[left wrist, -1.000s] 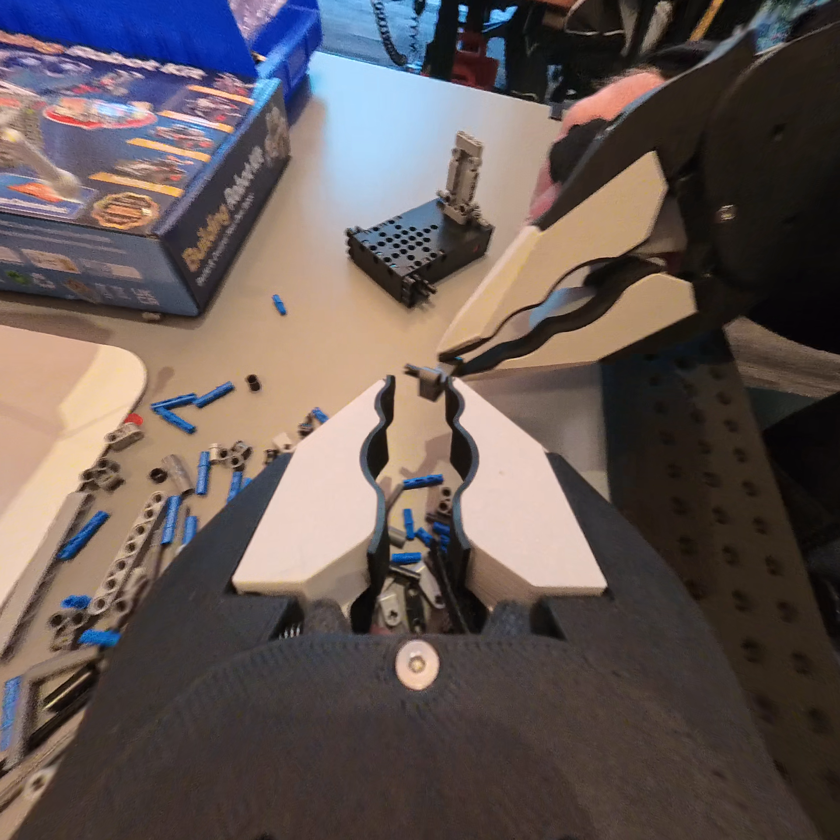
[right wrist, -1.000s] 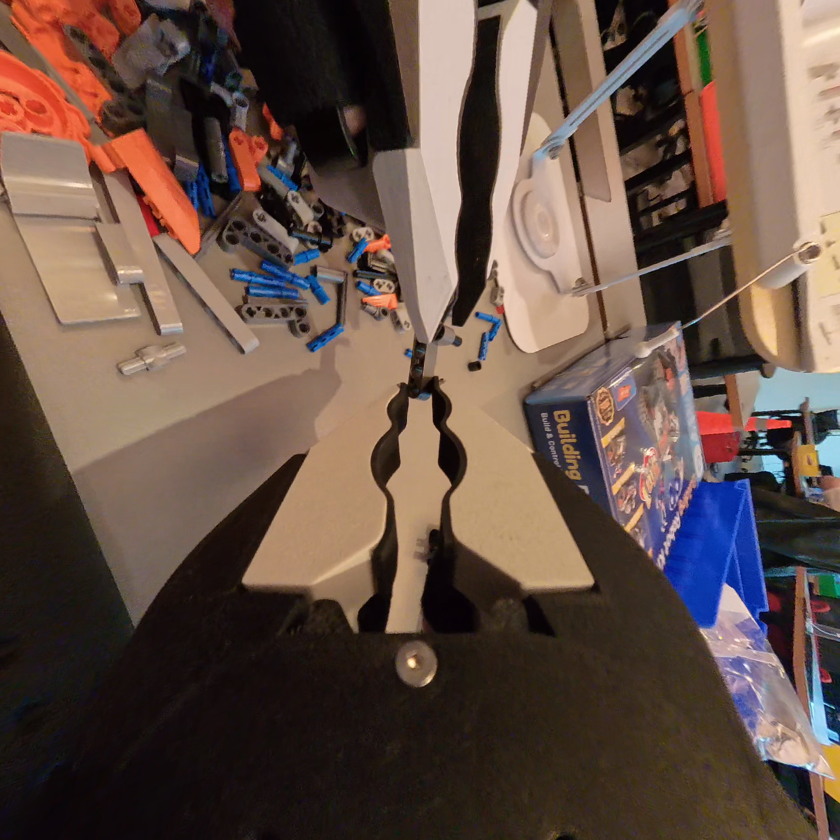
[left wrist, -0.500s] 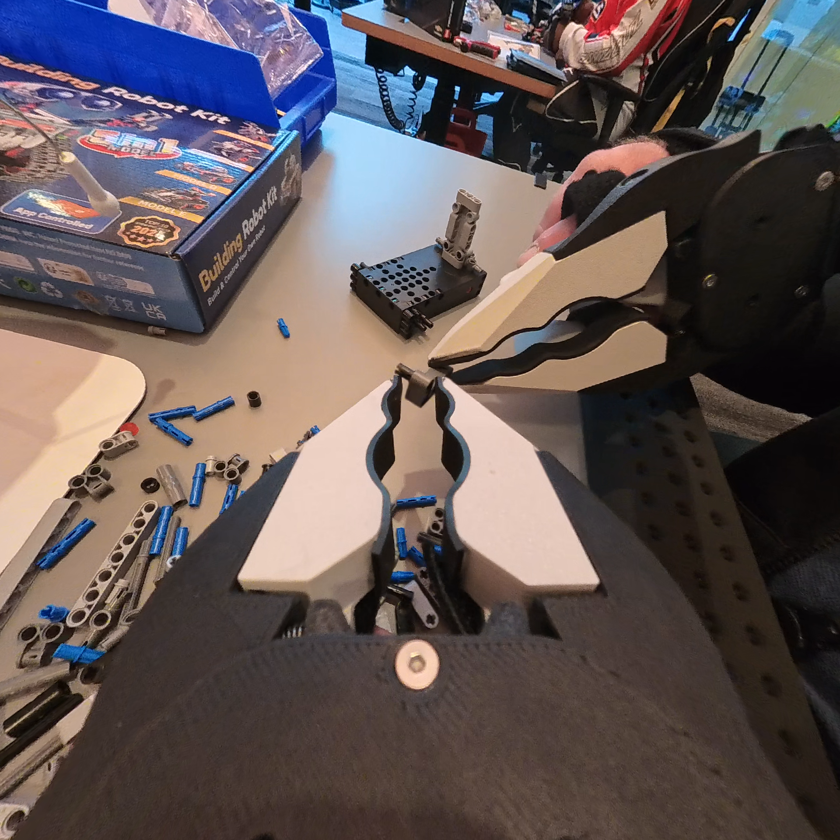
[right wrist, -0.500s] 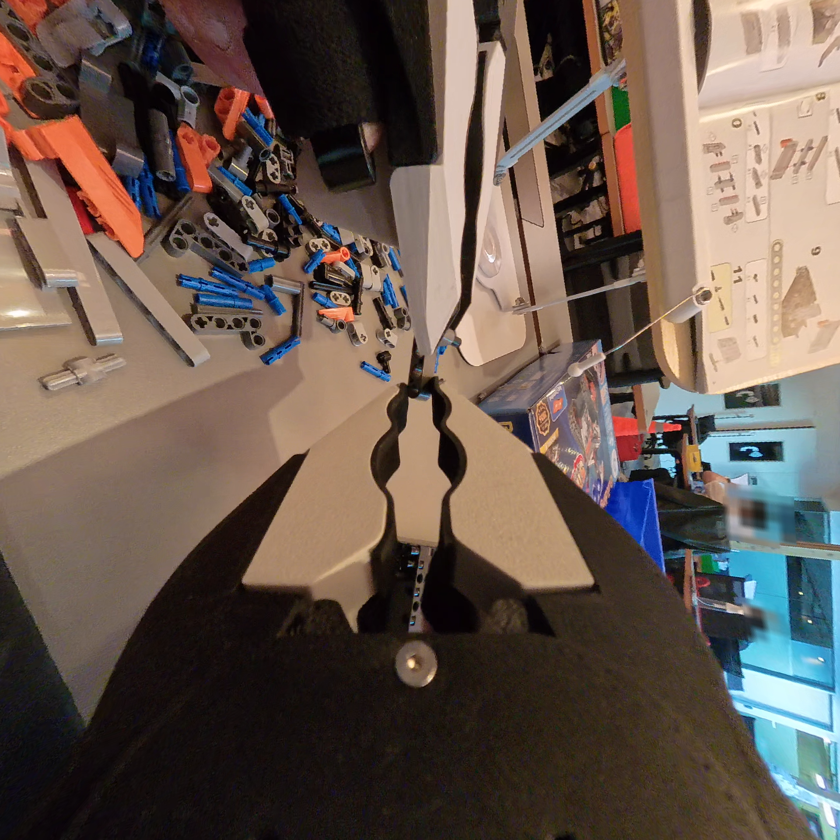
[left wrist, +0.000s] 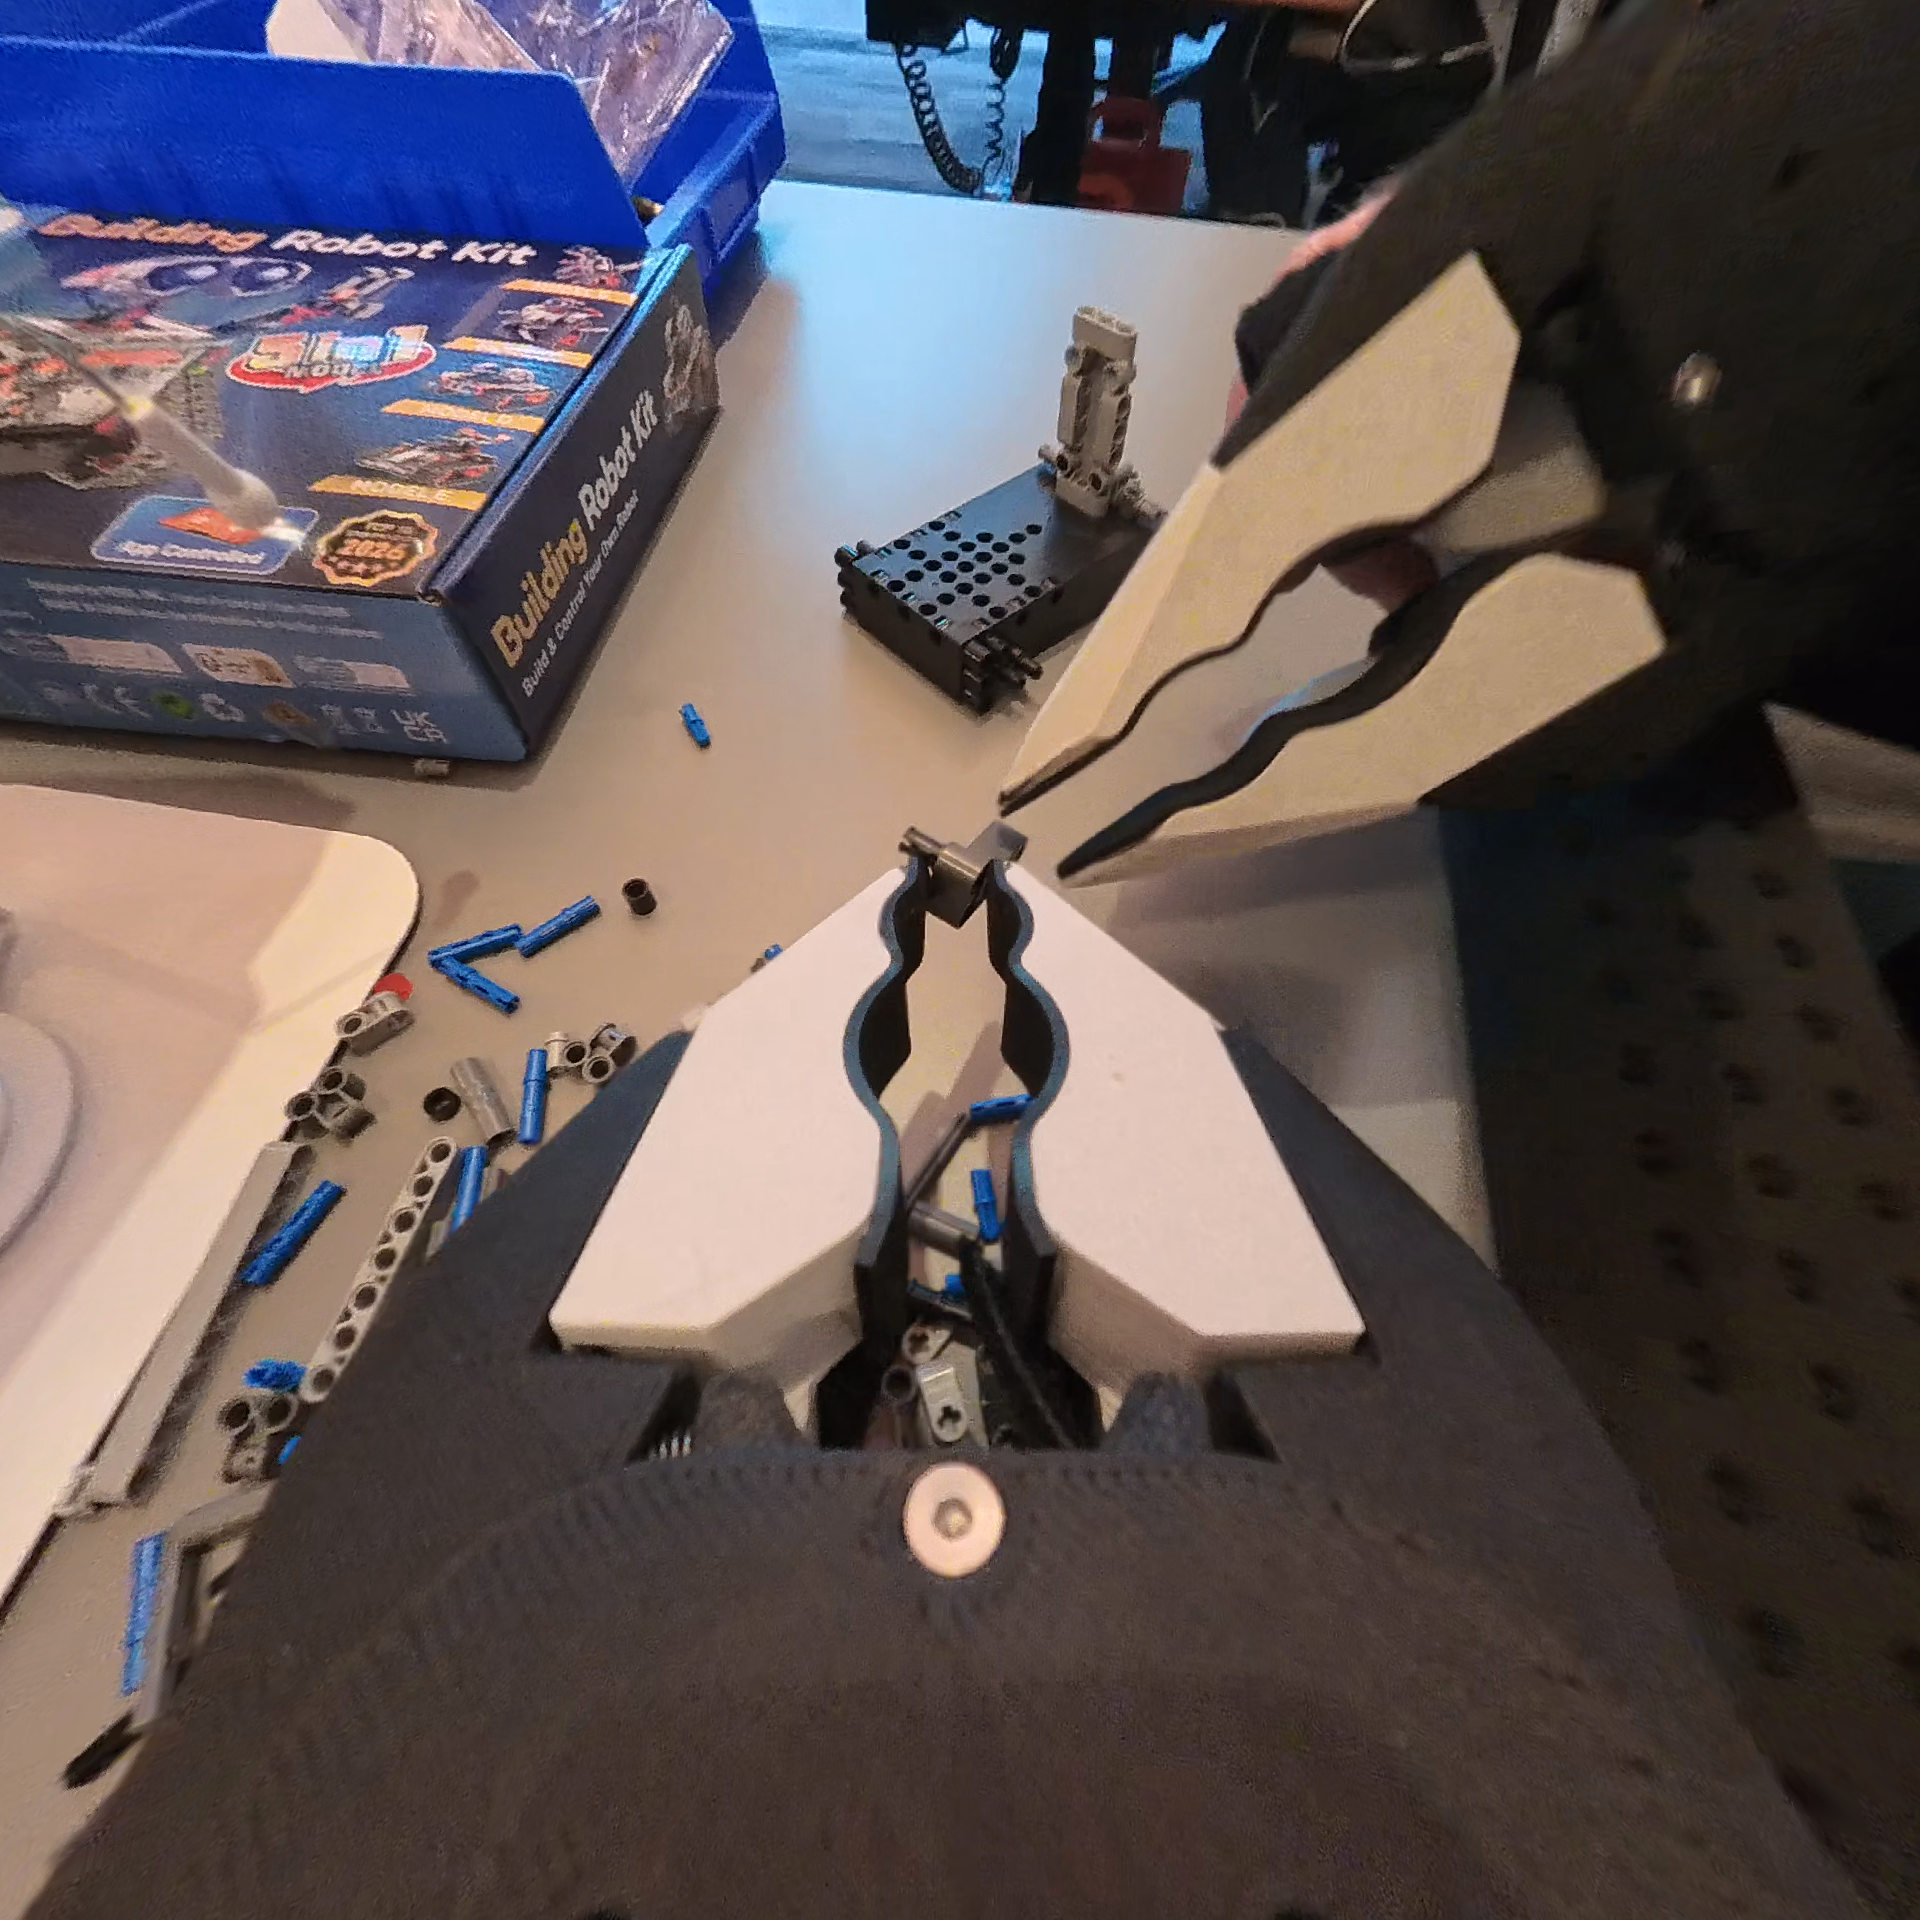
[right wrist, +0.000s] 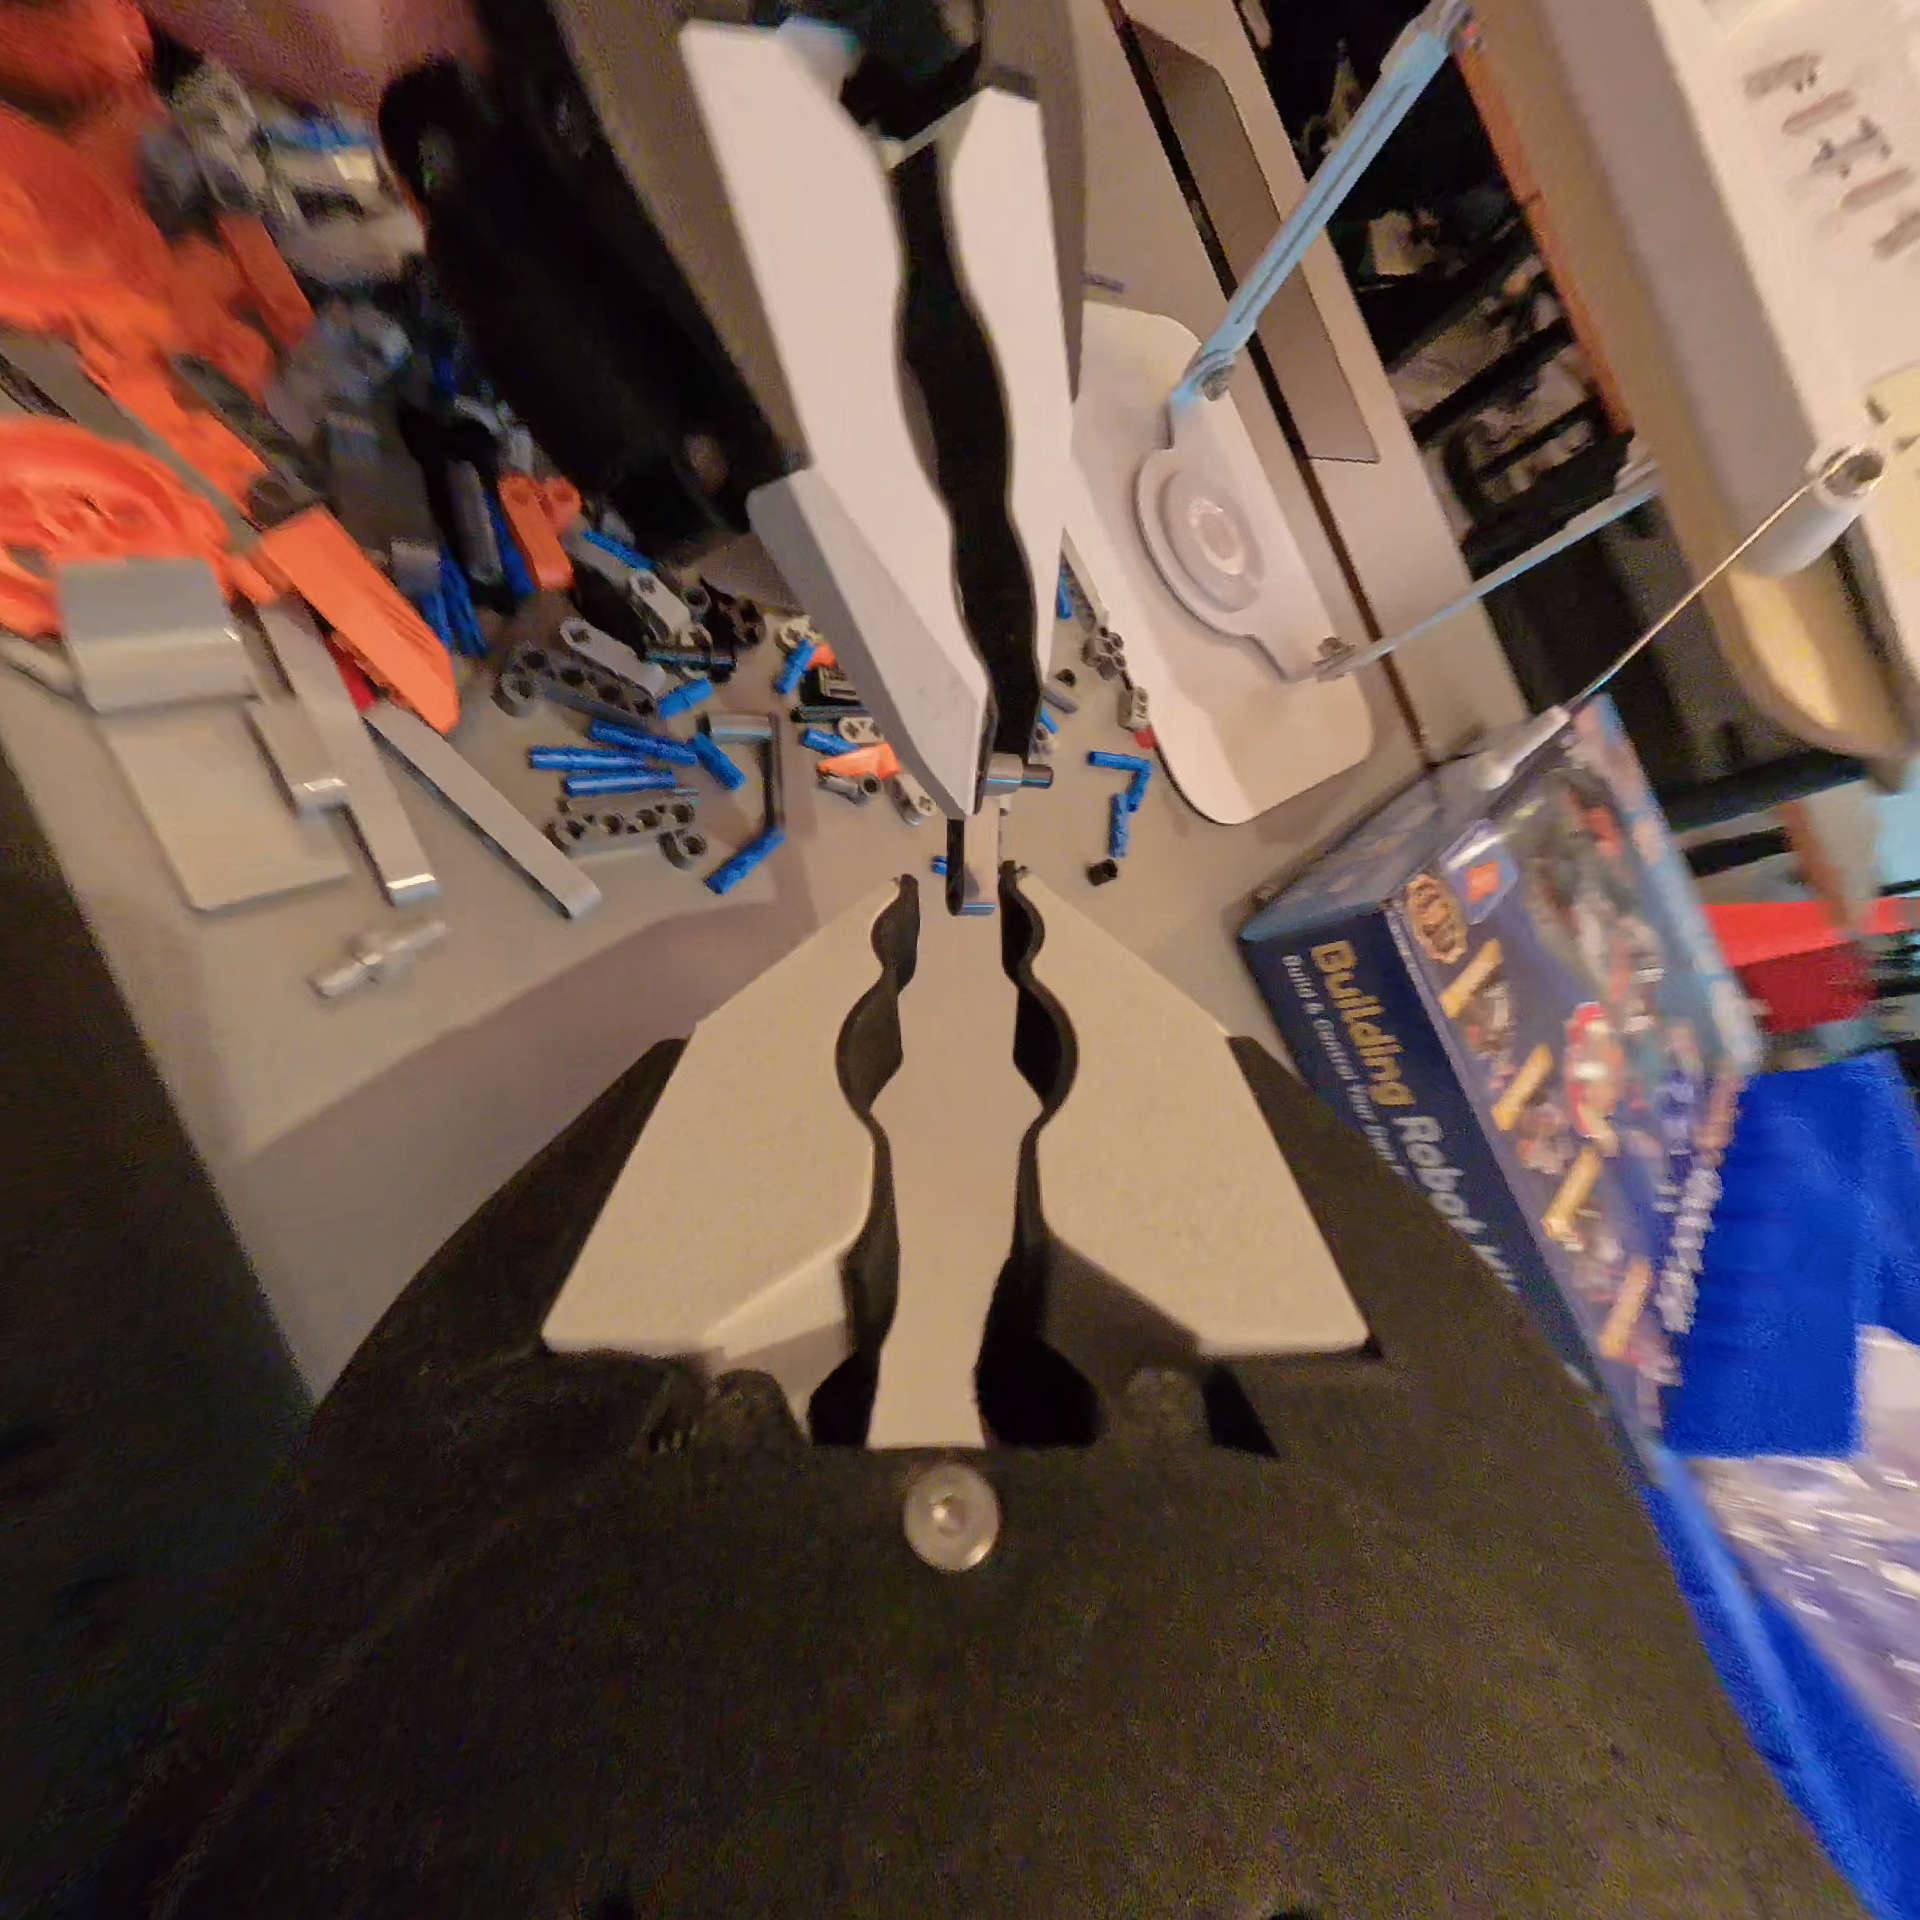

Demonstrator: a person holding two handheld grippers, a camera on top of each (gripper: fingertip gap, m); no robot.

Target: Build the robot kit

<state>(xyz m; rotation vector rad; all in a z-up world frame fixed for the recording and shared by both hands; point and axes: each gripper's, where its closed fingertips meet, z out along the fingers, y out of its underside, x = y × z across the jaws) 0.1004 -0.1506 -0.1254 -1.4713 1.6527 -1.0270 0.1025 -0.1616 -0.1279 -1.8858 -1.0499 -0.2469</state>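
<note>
The left gripper [left wrist: 954, 871] pinches a small grey plastic connector [left wrist: 961, 862] at its tips, held above the smooth grey desk [left wrist: 852, 343]. The right gripper [right wrist: 956, 885] stands slightly parted, its jaws either side of the connector's dark end; whether they touch is unclear in the blur. Loose blue pins [left wrist: 473, 966] and holed grey beams [left wrist: 379, 1273] lie scattered left. Beyond sit a perforated black block [left wrist: 977, 582] and a glossy printed kit box [left wrist: 312, 457].
</note>
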